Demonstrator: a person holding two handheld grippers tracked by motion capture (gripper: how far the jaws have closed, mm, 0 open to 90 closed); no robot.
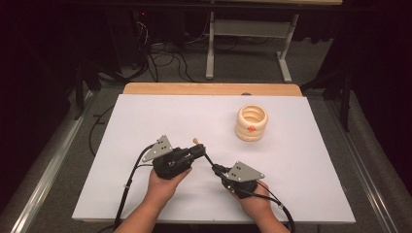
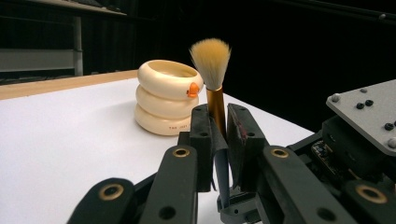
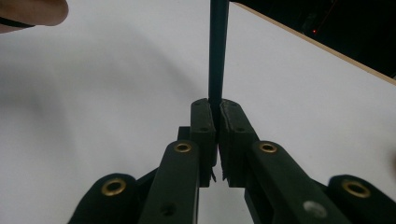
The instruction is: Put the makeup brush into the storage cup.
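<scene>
Your left hand-held gripper (image 2: pixel 218 126), low centre in its own view, pinches the brush (image 2: pixel 211 65) at the gold ferrule, bristles up. Your right hand-held gripper (image 3: pixel 217 116) is clamped on the dark handle. Both show below centre of the high view, the brush spanning between them just over the surface (image 1: pixel 145 116), likely a handover. The ringed cup (image 1: pixel 251 123) waits at upper right, probably the brush's holder

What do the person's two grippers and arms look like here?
Both the left gripper and right gripper are black, each topped by a grey three-cornered plate with dark screws and trailing a black cable. Their jaws are black linkages with brass-coloured pivot rings. The forearms are bare, no sleeves.
</scene>
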